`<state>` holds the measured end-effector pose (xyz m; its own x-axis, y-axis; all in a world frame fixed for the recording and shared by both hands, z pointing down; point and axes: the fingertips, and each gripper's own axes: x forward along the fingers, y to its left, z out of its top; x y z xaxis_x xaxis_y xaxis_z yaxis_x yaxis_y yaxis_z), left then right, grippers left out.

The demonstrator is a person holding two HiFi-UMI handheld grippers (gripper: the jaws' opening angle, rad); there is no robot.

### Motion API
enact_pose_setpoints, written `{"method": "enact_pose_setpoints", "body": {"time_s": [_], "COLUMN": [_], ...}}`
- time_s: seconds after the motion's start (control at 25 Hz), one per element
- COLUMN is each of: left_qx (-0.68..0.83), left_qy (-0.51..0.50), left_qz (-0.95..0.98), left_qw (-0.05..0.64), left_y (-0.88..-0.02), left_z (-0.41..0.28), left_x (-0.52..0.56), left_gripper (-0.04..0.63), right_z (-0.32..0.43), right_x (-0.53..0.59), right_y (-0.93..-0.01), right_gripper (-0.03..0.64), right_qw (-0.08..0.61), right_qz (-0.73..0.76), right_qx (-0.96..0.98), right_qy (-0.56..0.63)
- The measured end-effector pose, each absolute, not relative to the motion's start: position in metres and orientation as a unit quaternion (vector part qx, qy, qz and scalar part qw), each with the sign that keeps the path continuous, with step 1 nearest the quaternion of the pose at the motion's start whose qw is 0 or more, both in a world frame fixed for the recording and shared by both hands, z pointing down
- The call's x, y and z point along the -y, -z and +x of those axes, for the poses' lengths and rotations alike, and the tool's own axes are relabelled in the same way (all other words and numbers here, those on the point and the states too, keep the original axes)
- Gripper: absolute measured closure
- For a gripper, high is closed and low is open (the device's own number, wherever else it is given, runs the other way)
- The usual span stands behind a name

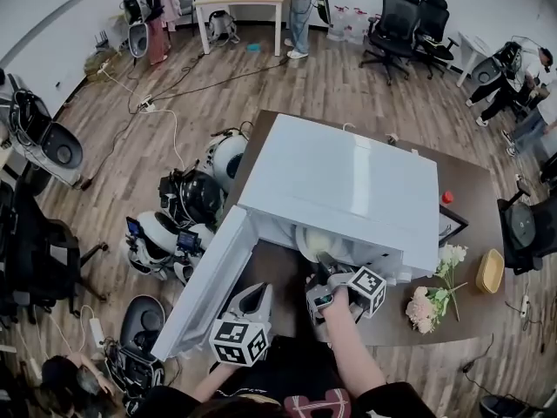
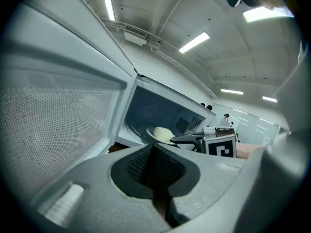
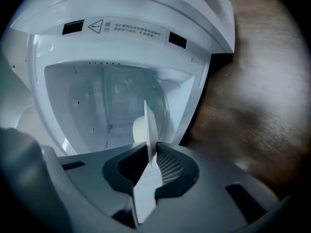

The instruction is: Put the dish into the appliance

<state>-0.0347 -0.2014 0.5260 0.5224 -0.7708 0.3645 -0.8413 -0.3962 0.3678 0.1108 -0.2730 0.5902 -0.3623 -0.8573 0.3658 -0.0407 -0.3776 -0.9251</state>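
Right gripper (image 3: 149,154) jaws clenched on rim of white dish (image 3: 148,130); dish just inside open cavity of white microwave (image 1: 348,181) on brown counter (image 1: 470,198). Door (image 1: 209,286) swung out left. Left gripper (image 2: 154,152) beside door, jaws pressed together, nothing between them

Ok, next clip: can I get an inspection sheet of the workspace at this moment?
Surface: brown table bearing a white microwave, its door swung open.
Job's things: plate with a pale lump, at the microwave's mouth.
Clutter: flowers, yellow basket and a small red thing on the table.
Grippers: right gripper shut on the plate's rim; left gripper shut, empty, by the door.
Cables: several across the floor.
Surroundings: wood floor, office chairs, people, gear beside the table.
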Motion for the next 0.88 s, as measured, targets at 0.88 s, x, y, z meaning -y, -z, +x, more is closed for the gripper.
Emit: {"method": "enact_pose_setpoints", "body": {"time_s": [0.88], "left_qx": [0.484], "left_qy": [-0.078], "left_qz": [0.828], "left_qw": [0.273], "left_y": [-0.533], "left_z": [-0.036], "left_x": [0.203], "left_gripper": [0.586], "right_z": [0.115], "right_x": [0.301], "right_y": [-0.600], "right_gripper": [0.568], "right_qw": [0.296], "right_qz": [-0.490], "right_qx": [-0.460], "right_qy": [0.679]}}
